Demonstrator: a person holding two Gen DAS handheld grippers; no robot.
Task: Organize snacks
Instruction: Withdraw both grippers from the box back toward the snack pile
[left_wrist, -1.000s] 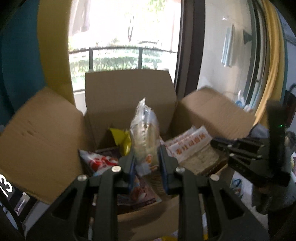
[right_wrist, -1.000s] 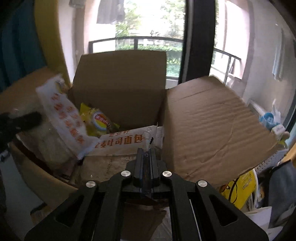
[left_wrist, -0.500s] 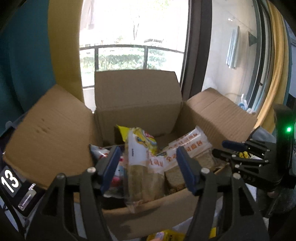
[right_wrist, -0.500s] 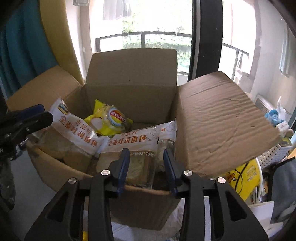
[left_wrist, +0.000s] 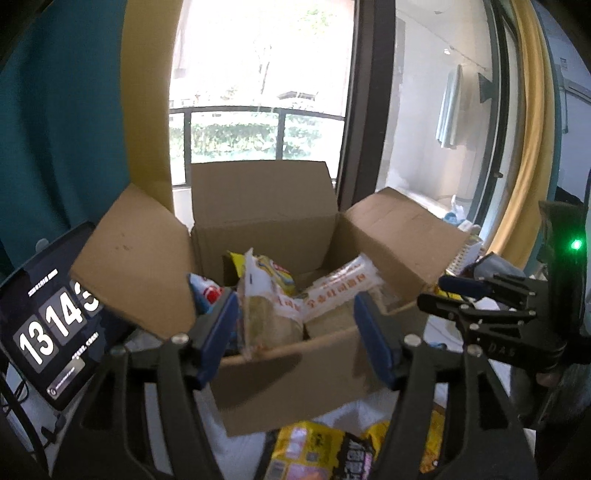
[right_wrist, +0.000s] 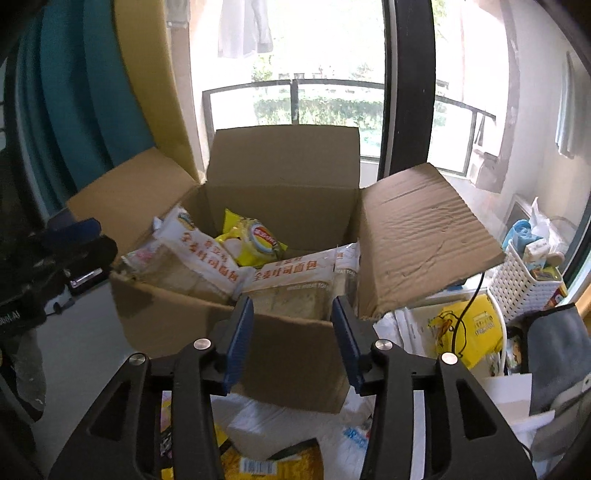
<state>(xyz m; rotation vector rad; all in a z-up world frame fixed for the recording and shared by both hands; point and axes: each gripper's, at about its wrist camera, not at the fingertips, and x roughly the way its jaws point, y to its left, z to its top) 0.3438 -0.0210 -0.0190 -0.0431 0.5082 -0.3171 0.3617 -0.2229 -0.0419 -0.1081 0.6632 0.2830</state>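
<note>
- The left gripper (left_wrist: 295, 325) stands wide apart, its blue pads clear of everything; its jaws have just been opening, and nothing sits between them.
- The right gripper (right_wrist: 291, 328) is parted to a middling width with nothing held; its jaws too have just been opening, and only the near wall of the box shows in the gap.
- An open cardboard box (right_wrist: 236, 332) stands in front of both grippers with its four flaps spread, before a balcony window (right_wrist: 295, 55).
- Inside the box, a bread bag (right_wrist: 199, 258) with orange lettering leans upright against the left side, its base down by the near wall.
- A second bread bag (right_wrist: 295, 284) of the same kind lies flatter at the right, just beside the first and against the near wall.
- A yellow chip bag (right_wrist: 255, 236) is wedged behind the two bread bags, toward the back wall.
- In the left wrist view, a red, white and blue packet (left_wrist: 207, 291) shows at the box's left edge; what it holds cannot be told.
- More snack packets (left_wrist: 317, 450) in yellow and black lie outside the box, on the surface below the left gripper.
- A dark screen showing clock digits (left_wrist: 48, 328) leans to the left of the box.
- A white lattice basket (right_wrist: 524, 280) with small items stands to the right, well apart from the box.
</note>
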